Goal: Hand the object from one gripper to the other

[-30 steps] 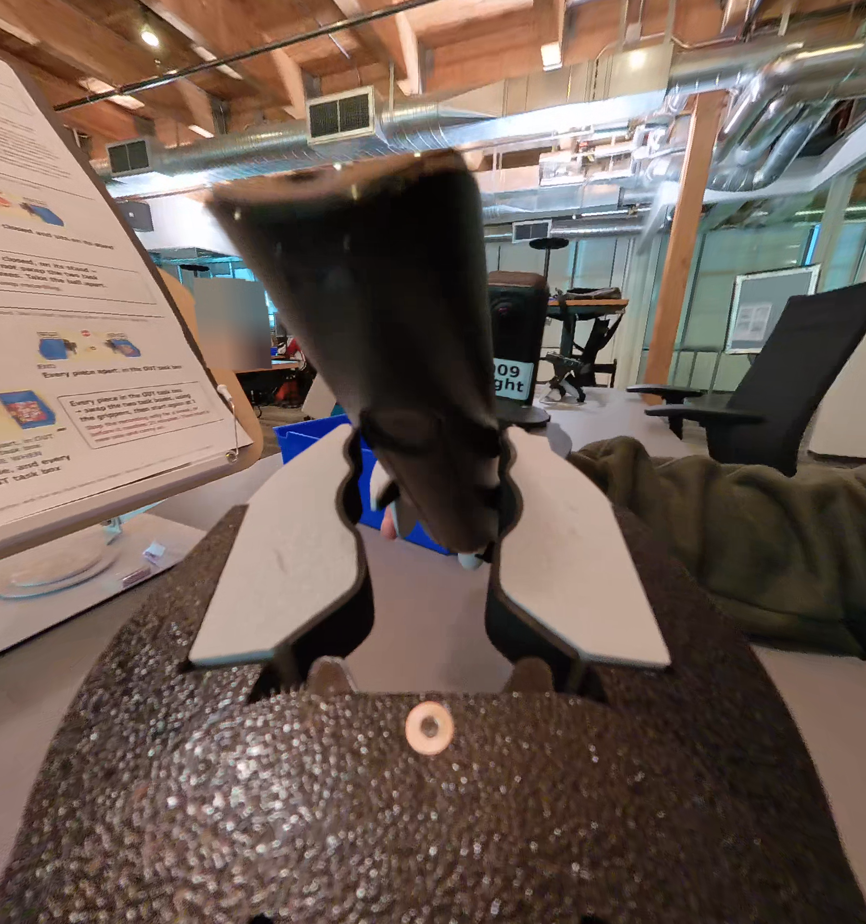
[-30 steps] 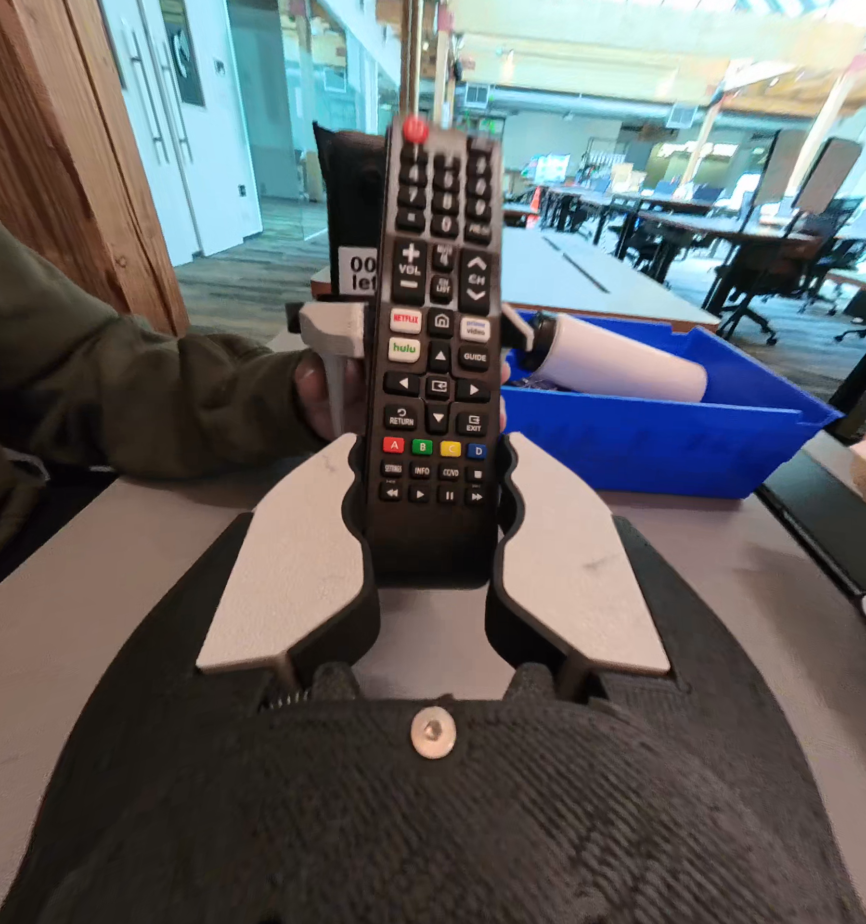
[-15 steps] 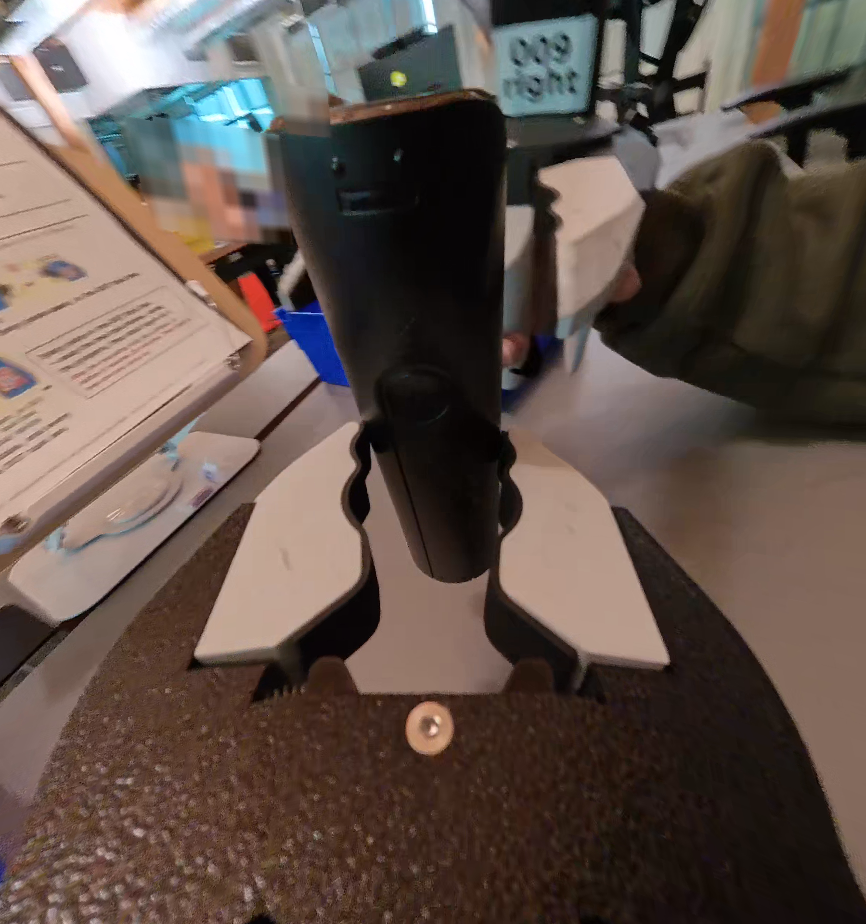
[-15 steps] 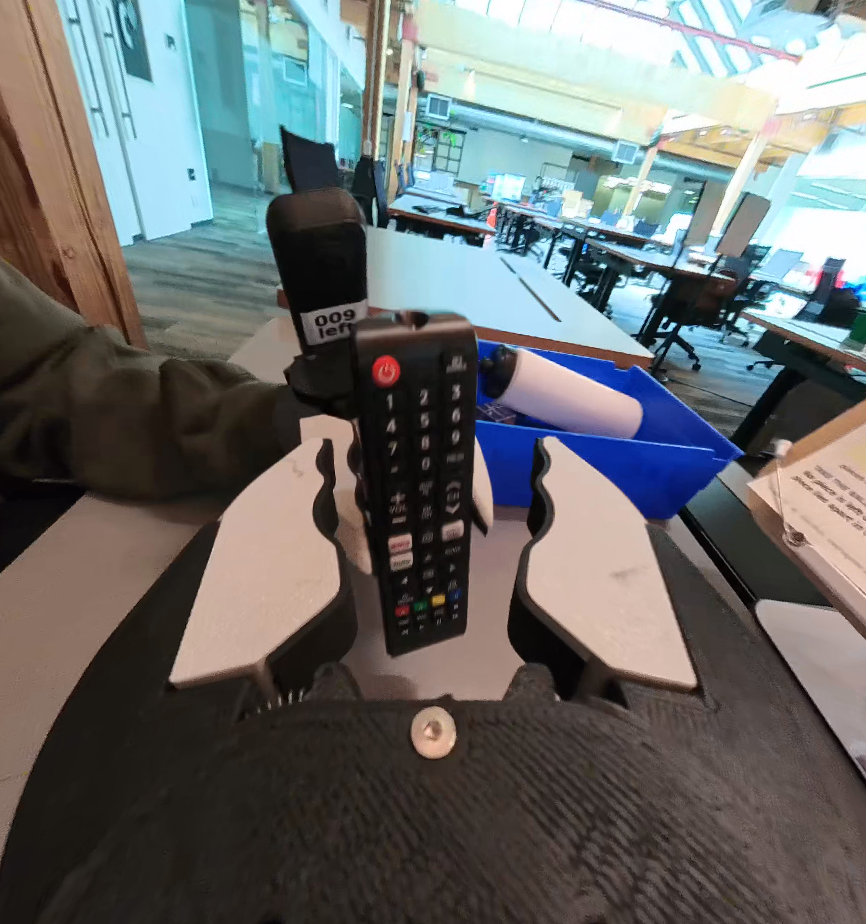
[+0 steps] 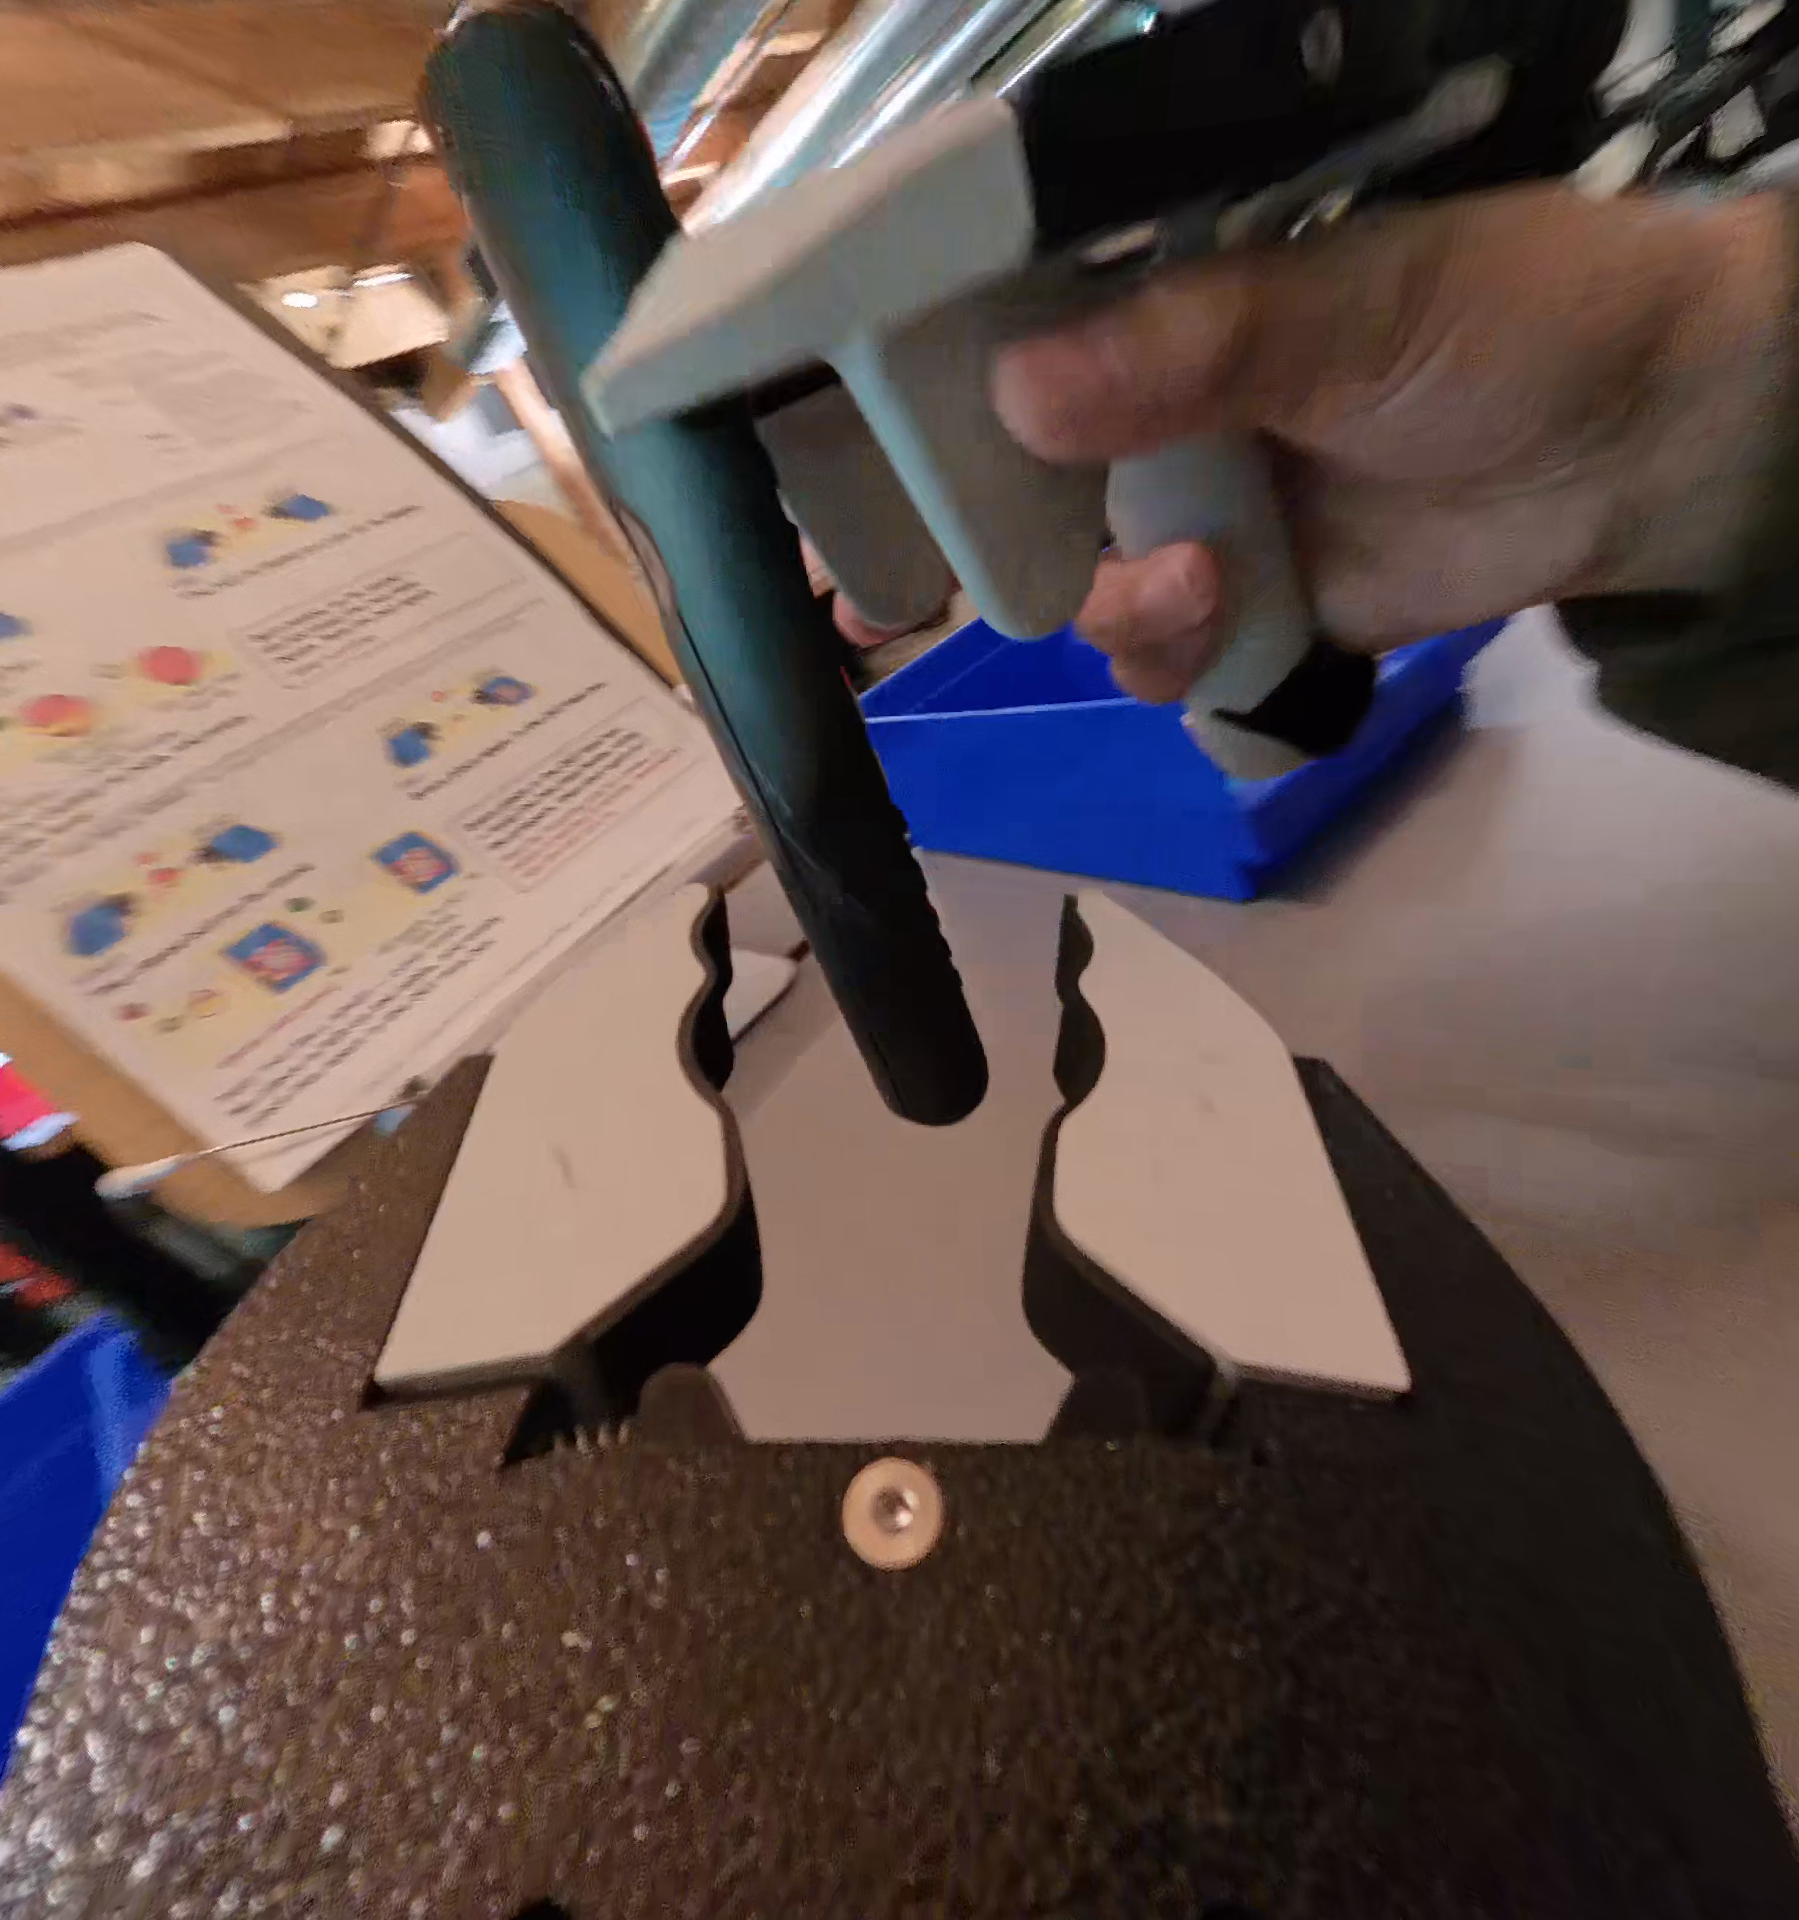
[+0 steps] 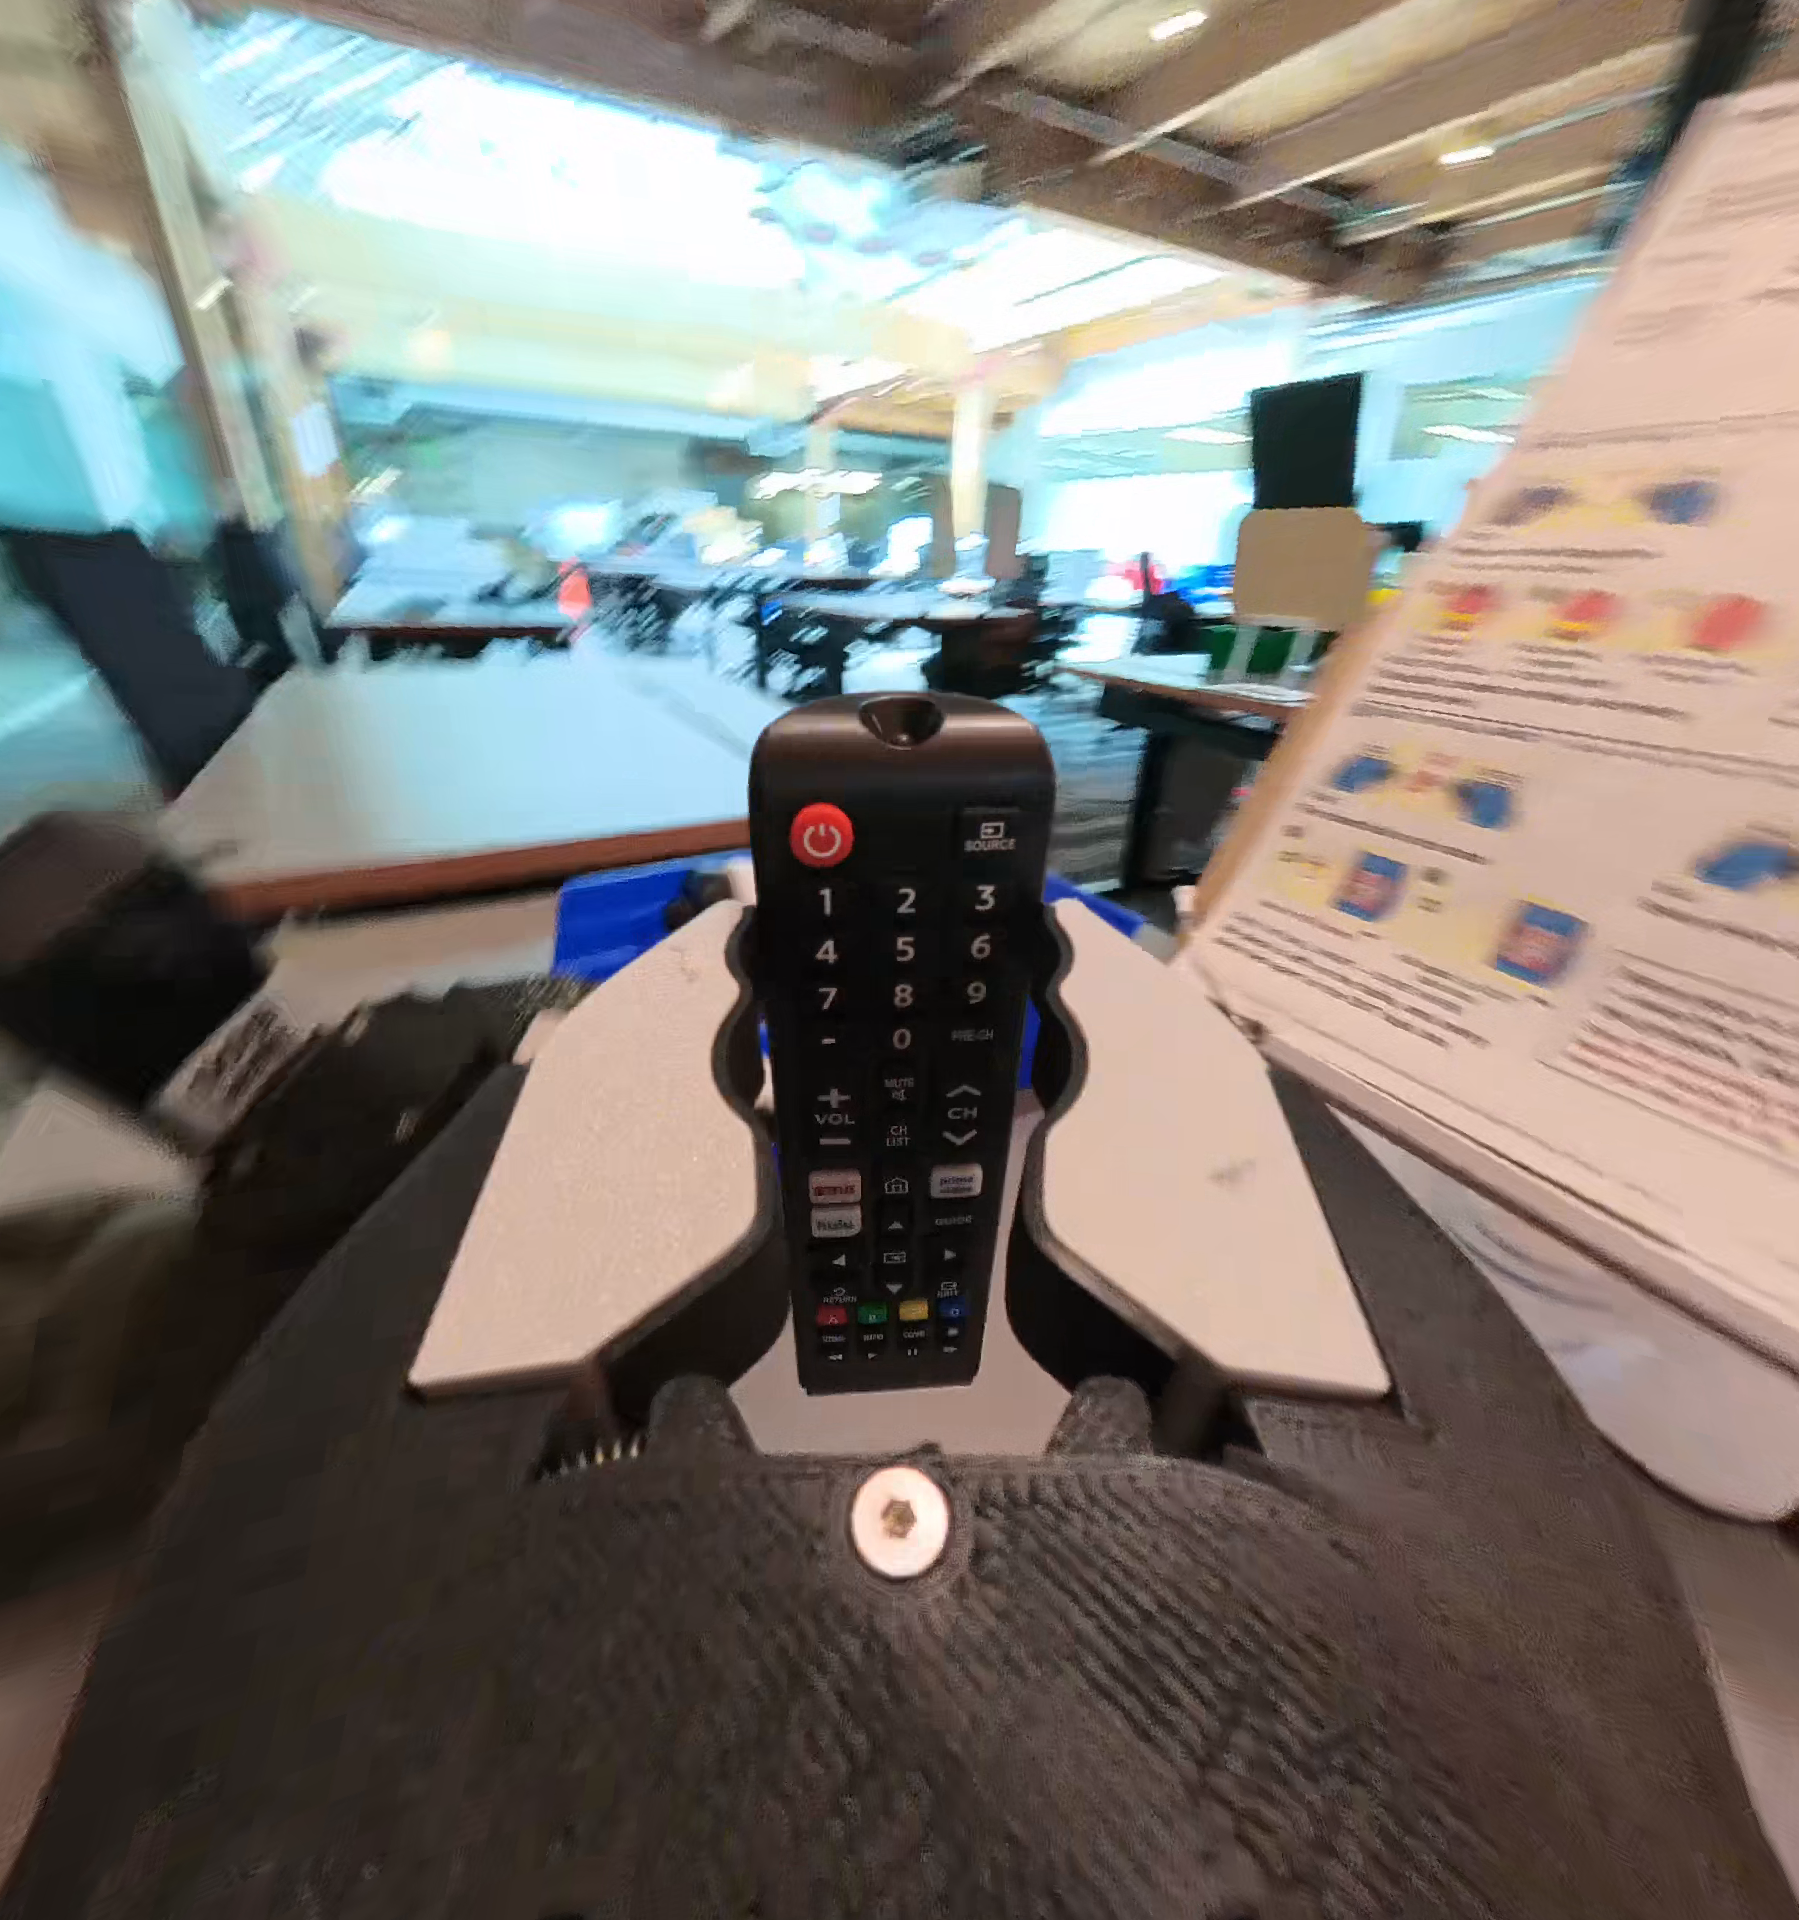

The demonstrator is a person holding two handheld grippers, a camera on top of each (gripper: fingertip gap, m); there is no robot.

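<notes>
TV remote (image 6: 900,1049) clamped in right gripper (image 6: 900,1039), long axis along its fingers. Left gripper (image 5: 890,1049) jaws apart, remote's lower end between them, not touching.

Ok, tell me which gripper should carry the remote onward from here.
Right. The right gripper is clamped on the remote, while the left gripper stands open with the remote's end loose between its fingers.

Both grippers (image 5: 890,997) (image 6: 900,1049): pale grey jaws, black textured bodies, silver screw; sleeve (image 5: 1788,665) seemingly olive.
</notes>
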